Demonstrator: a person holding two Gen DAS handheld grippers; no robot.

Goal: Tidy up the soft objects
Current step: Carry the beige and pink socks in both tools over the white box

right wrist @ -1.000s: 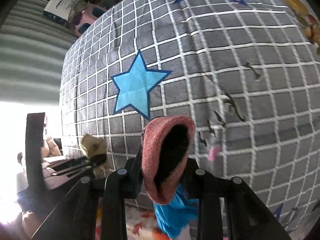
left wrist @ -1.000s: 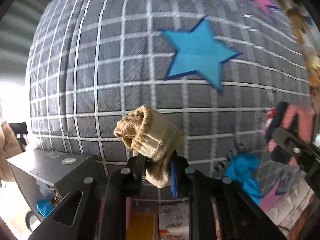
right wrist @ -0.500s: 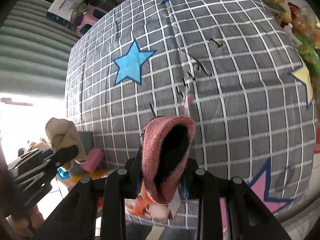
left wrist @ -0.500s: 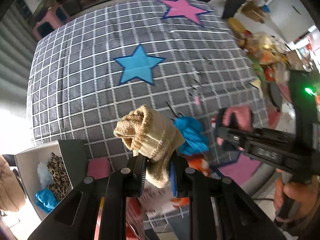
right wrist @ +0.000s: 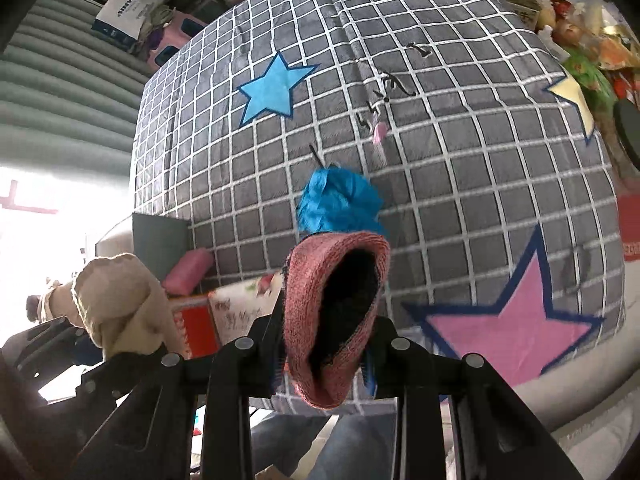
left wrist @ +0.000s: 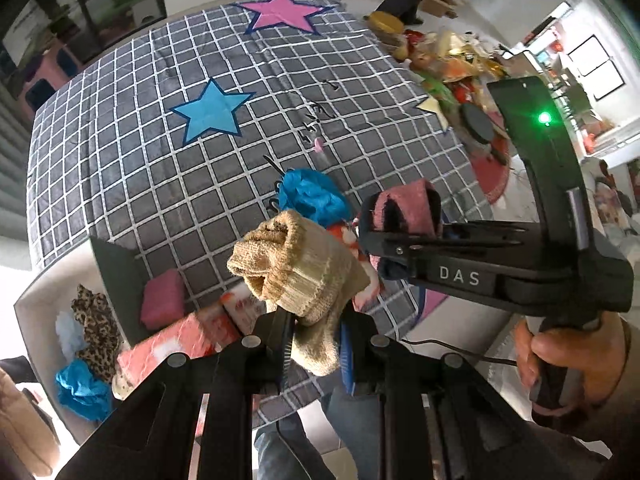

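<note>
Aloft, my left gripper (left wrist: 316, 352) clamps a beige sock (left wrist: 298, 268), my right gripper (right wrist: 324, 360) a pink sock (right wrist: 334, 312), both bound next for the box (left wrist: 36, 344).

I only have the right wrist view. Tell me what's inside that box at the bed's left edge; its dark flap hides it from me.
Observer: The white box holds a leopard-print cloth, a pale blue fluffy piece and a blue cloth.
Operator: Say who holds the right gripper.
Observer: A hand grips its handle, low at the right of the left wrist view.
Operator: Report any light on that gripper.
Observer: A green light glows on its upright black mount, above the right gripper shut on the pink sock.
</note>
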